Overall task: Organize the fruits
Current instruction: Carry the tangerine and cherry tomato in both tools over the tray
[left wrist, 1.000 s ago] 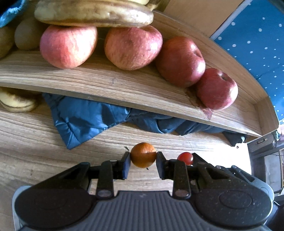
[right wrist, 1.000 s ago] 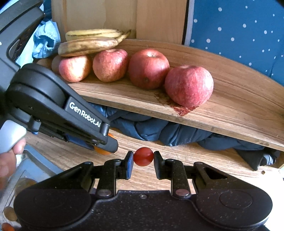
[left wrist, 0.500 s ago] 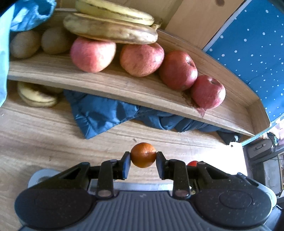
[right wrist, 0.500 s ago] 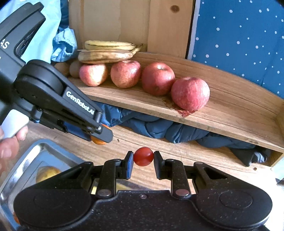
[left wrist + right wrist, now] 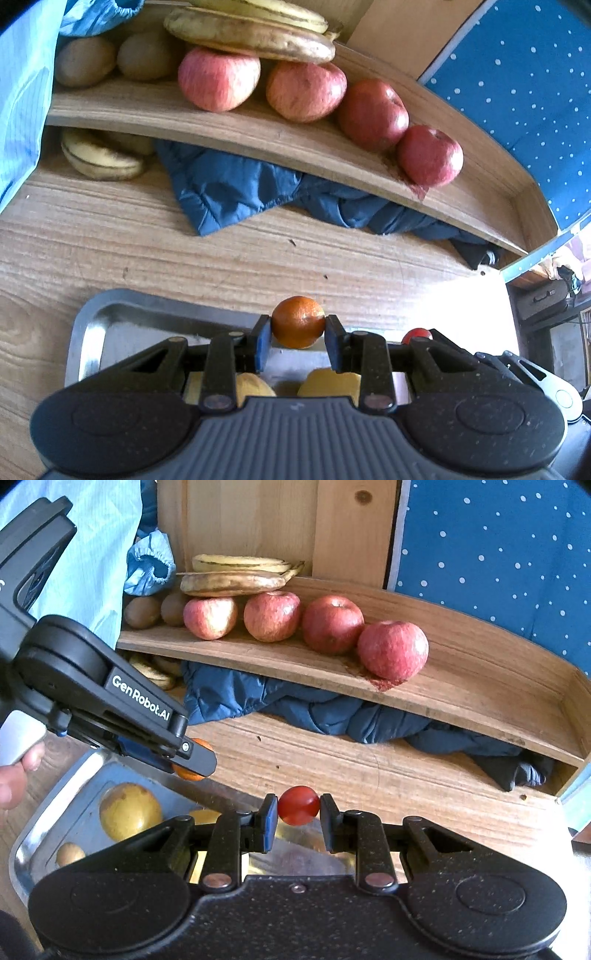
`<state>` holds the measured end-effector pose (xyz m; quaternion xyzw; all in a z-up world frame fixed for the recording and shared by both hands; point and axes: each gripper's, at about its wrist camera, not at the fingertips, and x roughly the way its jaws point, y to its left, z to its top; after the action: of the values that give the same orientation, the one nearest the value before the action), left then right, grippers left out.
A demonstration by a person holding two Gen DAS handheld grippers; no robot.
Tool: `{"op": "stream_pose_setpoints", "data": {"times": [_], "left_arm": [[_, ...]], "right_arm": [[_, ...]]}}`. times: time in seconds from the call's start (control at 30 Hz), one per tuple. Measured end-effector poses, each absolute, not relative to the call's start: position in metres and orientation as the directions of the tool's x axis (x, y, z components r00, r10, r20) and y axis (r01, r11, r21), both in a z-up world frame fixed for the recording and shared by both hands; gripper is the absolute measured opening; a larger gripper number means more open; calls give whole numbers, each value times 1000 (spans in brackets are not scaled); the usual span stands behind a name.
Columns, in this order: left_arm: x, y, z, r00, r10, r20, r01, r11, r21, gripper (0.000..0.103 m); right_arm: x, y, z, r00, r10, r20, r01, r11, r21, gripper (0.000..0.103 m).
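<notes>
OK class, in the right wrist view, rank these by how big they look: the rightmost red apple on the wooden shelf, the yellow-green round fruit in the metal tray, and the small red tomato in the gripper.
1. Rightmost red apple
2. Yellow-green round fruit; looks slightly smaller, but it sits nearer the camera, so true order with the apple is unsure.
3. Small red tomato, clearly smallest despite being nearest, held by the right gripper.

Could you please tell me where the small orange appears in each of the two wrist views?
Left wrist view: the small orange sits low and central, clamped in the left tongs.
Right wrist view: it shows at middle left, mostly hidden behind the left tongs, above the metal tray.
Shared landmark: the rightmost apple on the shelf.
</notes>
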<state>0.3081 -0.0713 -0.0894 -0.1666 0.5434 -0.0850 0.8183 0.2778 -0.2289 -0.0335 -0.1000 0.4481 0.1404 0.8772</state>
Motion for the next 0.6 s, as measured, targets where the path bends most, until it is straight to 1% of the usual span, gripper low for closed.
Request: {"op": "stream_pose_setpoints", "data": {"times": [0.6], "left_arm": [[305, -73, -93, 348, -307, -886, -32, 940, -338, 34]], "right_arm": [[268, -232, -39, 526, 127, -841, -309, 950, -50, 26]]}}
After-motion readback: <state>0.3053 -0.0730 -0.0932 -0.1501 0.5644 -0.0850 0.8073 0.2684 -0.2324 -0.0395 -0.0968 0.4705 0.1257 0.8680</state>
